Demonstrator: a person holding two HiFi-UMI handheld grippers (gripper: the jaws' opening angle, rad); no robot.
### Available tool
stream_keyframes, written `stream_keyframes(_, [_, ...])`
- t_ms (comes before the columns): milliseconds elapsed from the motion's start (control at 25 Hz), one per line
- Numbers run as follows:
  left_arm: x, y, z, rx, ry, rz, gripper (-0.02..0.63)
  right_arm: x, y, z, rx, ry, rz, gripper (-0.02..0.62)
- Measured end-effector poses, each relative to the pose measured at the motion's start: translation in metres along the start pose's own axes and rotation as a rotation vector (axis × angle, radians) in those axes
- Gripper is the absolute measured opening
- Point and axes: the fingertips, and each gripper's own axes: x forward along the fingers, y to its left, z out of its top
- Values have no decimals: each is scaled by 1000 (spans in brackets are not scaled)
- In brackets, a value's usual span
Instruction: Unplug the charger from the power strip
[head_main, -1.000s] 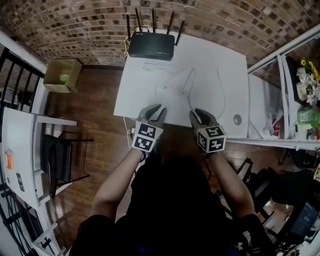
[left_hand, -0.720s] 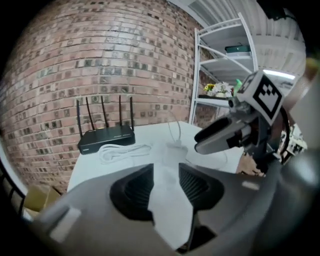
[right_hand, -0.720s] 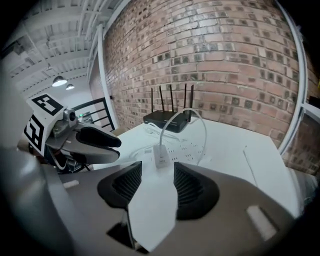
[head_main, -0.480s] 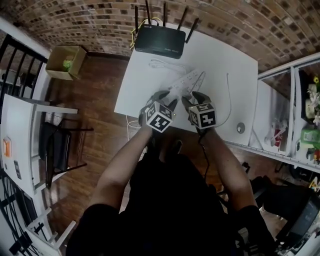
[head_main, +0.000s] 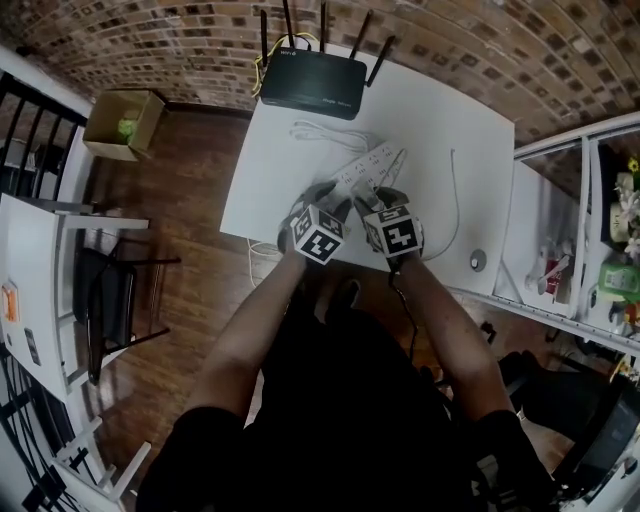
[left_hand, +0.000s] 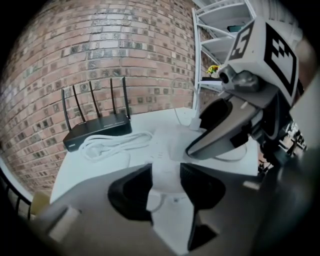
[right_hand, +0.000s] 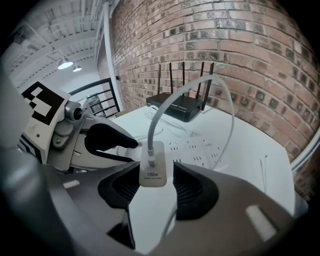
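Currently my right gripper (right_hand: 158, 172) is standing with its jaws apart around the charger (right_hand: 152, 165). They have just been closing, but as far as I can judge neither pad is pressing on it. The charger is sitting upright in the power strip (right_hand: 200, 150), with its cable (right_hand: 222, 110) arching upward. My left gripper (left_hand: 165, 170), whose jaws have just been opening, is straddling the power strip's near end without clamping it, presumably to brace it while the plug is pulled. Everything is lying on the white table (head_main: 470, 140), with the router (head_main: 312, 85) sitting well apart at the far edge.
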Motion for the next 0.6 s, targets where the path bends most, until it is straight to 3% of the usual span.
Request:
stream_keyframes(240, [1, -3, 0, -3, -20, -7, 169, -3, 6, 5, -7, -8, -6, 147])
stream_keyframes(600, [3, -3, 0, -18, 22, -16, 163, -6, 7, 7, -24, -14, -34, 141])
